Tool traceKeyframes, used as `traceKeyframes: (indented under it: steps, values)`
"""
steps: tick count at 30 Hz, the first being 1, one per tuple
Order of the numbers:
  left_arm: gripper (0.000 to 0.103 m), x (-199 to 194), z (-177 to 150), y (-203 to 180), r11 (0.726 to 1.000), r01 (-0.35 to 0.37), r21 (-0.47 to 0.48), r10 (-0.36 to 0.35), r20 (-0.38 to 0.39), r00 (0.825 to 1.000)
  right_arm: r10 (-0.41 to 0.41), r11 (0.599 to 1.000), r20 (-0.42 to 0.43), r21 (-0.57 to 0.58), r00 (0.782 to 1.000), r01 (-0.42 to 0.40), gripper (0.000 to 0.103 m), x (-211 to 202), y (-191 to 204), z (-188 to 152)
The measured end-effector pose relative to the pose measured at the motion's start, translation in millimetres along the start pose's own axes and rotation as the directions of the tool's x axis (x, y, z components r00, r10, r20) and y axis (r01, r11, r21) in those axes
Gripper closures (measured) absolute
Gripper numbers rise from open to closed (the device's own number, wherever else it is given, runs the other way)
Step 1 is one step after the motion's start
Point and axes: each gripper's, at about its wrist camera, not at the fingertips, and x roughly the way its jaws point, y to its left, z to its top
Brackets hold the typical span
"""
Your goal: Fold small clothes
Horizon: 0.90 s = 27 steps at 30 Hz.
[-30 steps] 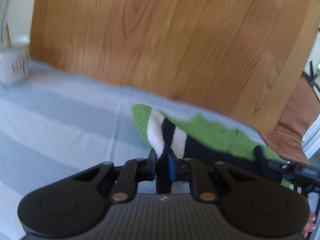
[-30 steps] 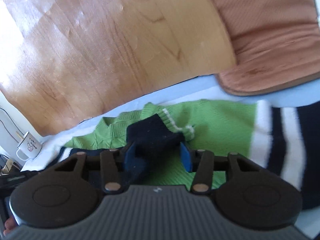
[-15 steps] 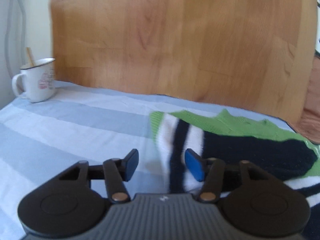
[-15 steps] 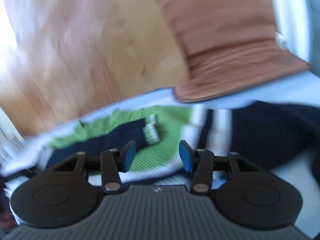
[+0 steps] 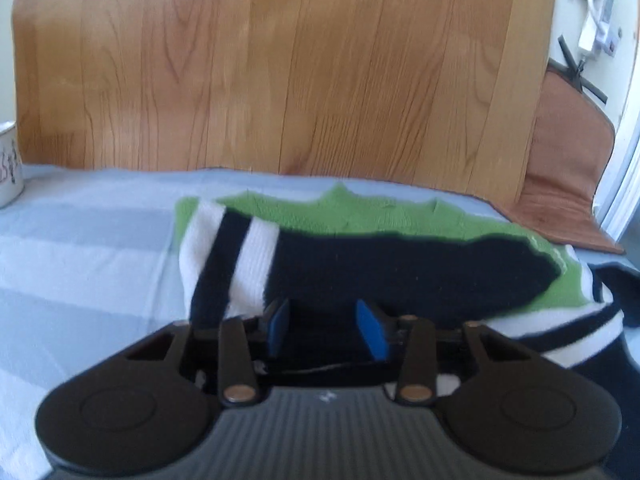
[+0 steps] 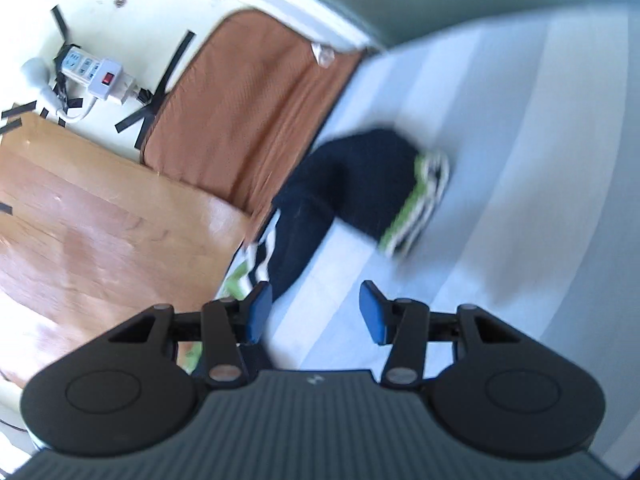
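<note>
A small knit sweater [image 5: 360,220], green with navy and white stripes, lies on the pale blue striped cloth [image 5: 80,260]. One navy sleeve [image 5: 400,272] is folded across its body. My left gripper [image 5: 324,326] is open and empty, low over the sweater's near edge. In the right wrist view the other navy sleeve [image 6: 352,184] with a green and white cuff [image 6: 416,208] lies spread on the cloth [image 6: 520,160]. My right gripper [image 6: 316,312] is open and empty, just short of that sleeve.
A wooden board [image 5: 280,72] stands behind the cloth. A brown cushion [image 5: 568,184] lies at the right, also in the right wrist view [image 6: 248,96]. A white mug [image 5: 8,164] stands at the far left. A power strip [image 6: 92,72] is taped to the wall.
Both grippers have let go of the sleeves and opened. The left one has moved right along the sweater. The right one has swung away toward the other sleeve.
</note>
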Motion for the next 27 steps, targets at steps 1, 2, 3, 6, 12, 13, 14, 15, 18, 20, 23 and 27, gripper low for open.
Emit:
traceKeyframes:
  steps: [1, 2, 3, 6, 12, 13, 14, 15, 18, 20, 23, 27]
  values:
    - [0.064, -1, -4, 1, 1.0, 0.007, 0.001, -0.007, -0.002, 1.0, -0.029, 0.998, 0.017, -0.05, 0.999, 0.029, 0.051, 0, 5, 0]
    - [0.065, 0, -5, 0, 1.0, 0.007, 0.005, -0.007, -0.006, 1.0, -0.07, 0.987, 0.062, -0.138, 0.996, 0.078, 0.051, -2, 15, -1]
    - [0.064, -1, -5, 0, 1.0, 0.009, 0.005, -0.009, -0.002, 1.0, -0.116, 0.962, 0.124, -0.234, 0.985, 0.143, 0.051, -4, 26, -3]
    - [0.064, 0, -4, 3, 1.0, 0.011, 0.002, -0.011, -0.001, 1.0, -0.212, 0.76, 0.326, -0.537, 0.921, 0.365, 0.05, -8, 57, -15]
    - [0.064, -11, -5, 6, 0.999, 0.046, -0.008, -0.045, 0.031, 0.999, -0.289, 0.367, 0.306, -0.84, 0.907, 0.4, 0.049, 37, 62, -25]
    - [0.064, -14, -5, 7, 0.998, 0.059, -0.011, -0.058, 0.044, 0.997, -0.312, 0.341, 0.285, -0.857, 0.907, 0.386, 0.053, 47, 59, -22]
    - [0.064, -17, -5, 10, 0.997, 0.073, -0.016, -0.072, 0.058, 0.996, -0.288, 0.333, 0.299, -0.859, 0.91, 0.388, 0.072, 47, 55, -20]
    - [0.064, -19, -4, 12, 0.997, 0.08, -0.02, -0.078, 0.068, 0.995, -0.322, 0.325, 0.295, -0.858, 0.9, 0.397, 0.09, 53, 55, -15]
    - [0.063, -22, -1, 22, 0.997, 0.064, -0.053, -0.059, 0.085, 0.995, -0.325, 0.509, 0.193, -0.789, 0.926, 0.343, 0.092, 42, 67, 17]
    - [0.063, -23, 3, 31, 0.993, 0.066, -0.102, -0.057, 0.09, 0.994, -0.228, 0.661, 0.079, -0.719, 0.971, 0.214, 0.092, 32, 92, 35]
    - [0.063, -28, 9, 45, 0.981, 0.079, -0.177, -0.061, 0.102, 0.993, -0.048, 0.744, -0.062, -0.668, 0.997, -0.006, 0.092, 28, 155, 42]
    - [0.061, -37, 15, 64, 0.968, 0.078, -0.239, -0.05, 0.122, 0.991, 0.03, 0.669, -0.183, -0.727, 0.983, -0.156, 0.092, 65, 244, 16]
